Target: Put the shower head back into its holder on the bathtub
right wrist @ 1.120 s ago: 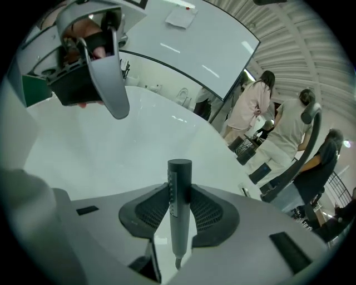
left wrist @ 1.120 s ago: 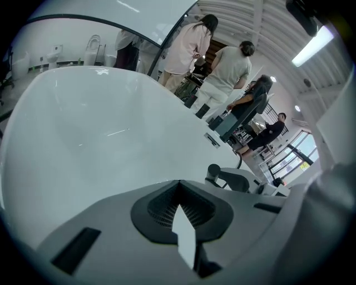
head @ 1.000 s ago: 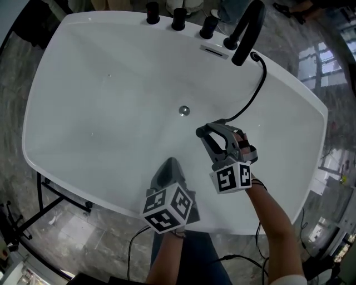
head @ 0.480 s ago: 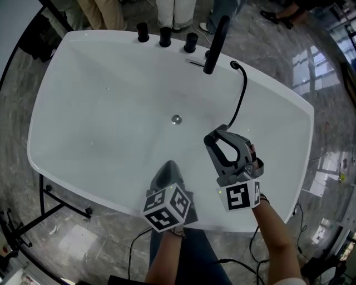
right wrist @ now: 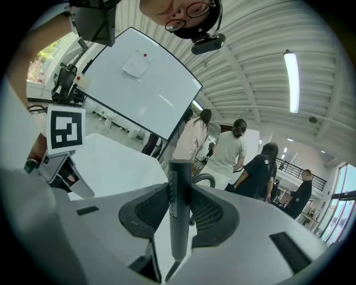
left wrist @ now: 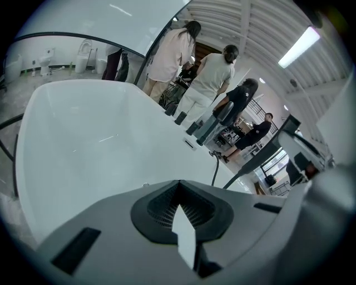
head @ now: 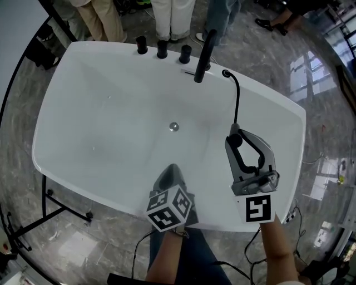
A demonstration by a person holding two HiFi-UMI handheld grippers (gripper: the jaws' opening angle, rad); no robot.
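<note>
Above the bathtub [head: 111, 111], the right gripper [head: 234, 138] has raised the shower head [right wrist: 179, 200].

The shower head [right wrist: 179, 211] shows only in the right gripper view, where its lower end drops behind the gripper's body. In the head view the right hand-held gripper [head: 238, 139] covers it, and we see only the hose [head: 237, 103] running in. The left hand-held gripper [head: 171, 168] has its rear and the hand on it hidden under its marker cube. The people [head: 167, 16] beyond the bathtub [head: 67, 167] are cut off at the top edge, legs only. Among the black fittings [head: 162, 49] on the rim, we cannot tell which is the holder.
</note>
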